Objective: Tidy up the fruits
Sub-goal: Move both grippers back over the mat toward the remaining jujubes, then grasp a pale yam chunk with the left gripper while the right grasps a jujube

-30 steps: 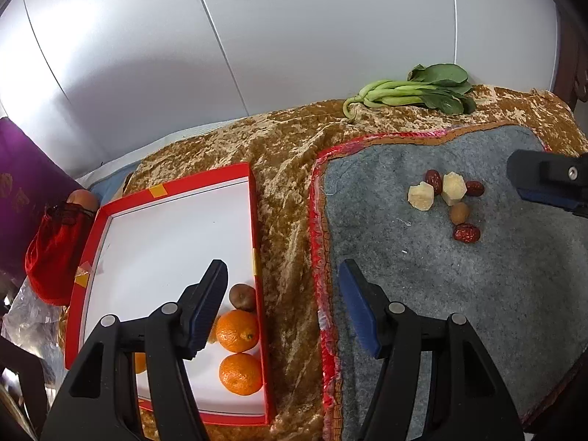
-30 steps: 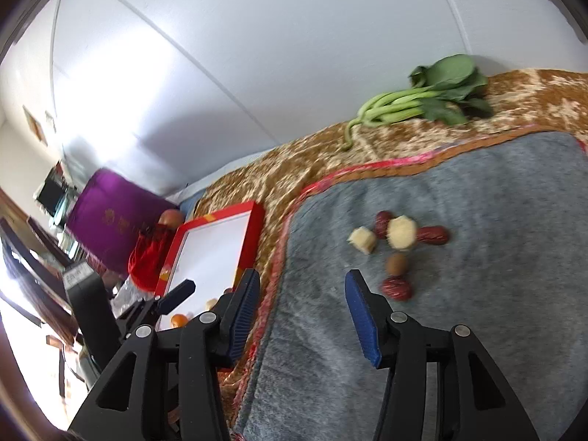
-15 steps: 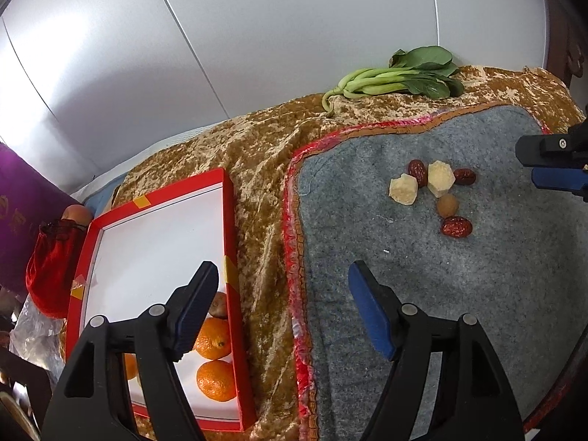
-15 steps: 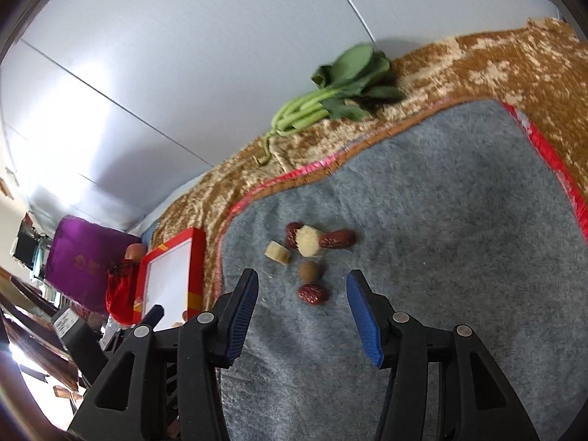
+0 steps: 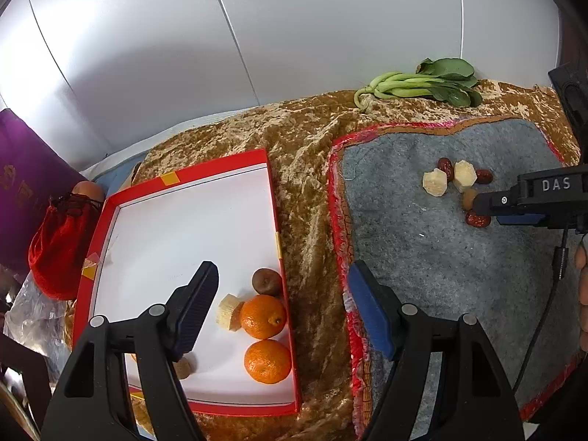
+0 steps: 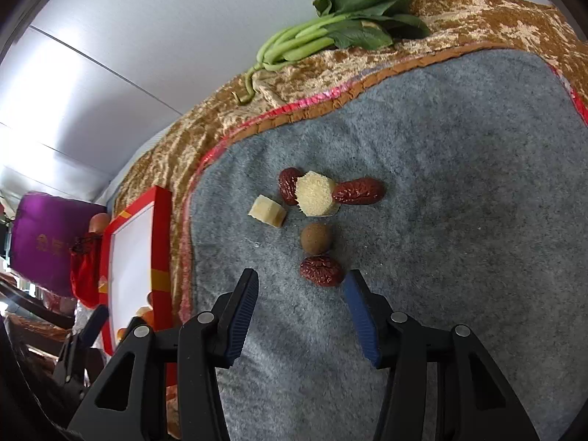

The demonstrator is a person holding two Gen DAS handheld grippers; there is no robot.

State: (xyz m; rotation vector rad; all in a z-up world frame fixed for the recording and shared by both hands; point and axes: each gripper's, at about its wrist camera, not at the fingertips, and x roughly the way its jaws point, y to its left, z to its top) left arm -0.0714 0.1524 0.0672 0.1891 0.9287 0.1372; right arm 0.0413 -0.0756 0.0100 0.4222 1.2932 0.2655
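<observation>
A red-rimmed white tray (image 5: 272,198) holds two oranges (image 5: 263,316), a brown round fruit (image 5: 266,281), a pale chunk (image 5: 227,310) and a small brown fruit (image 5: 183,368). My left gripper (image 5: 283,297) is open and empty above the tray's right rim. On the grey mat (image 6: 459,183) lie three red dates, nearest one (image 6: 321,270), a round brown fruit (image 6: 316,238) and two pale chunks (image 6: 315,193). My right gripper (image 6: 301,308) is open, just short of the nearest date; it also shows in the left wrist view (image 5: 529,202).
A bunch of green bok choy (image 5: 419,84) lies at the back on the gold cloth (image 5: 305,169). A red pouch (image 5: 58,242) and a purple box (image 5: 22,183) sit left of the tray. A white wall stands behind.
My right gripper has moved forward and down to the pile of dates. My left gripper has shifted back left over the tray's right side.
</observation>
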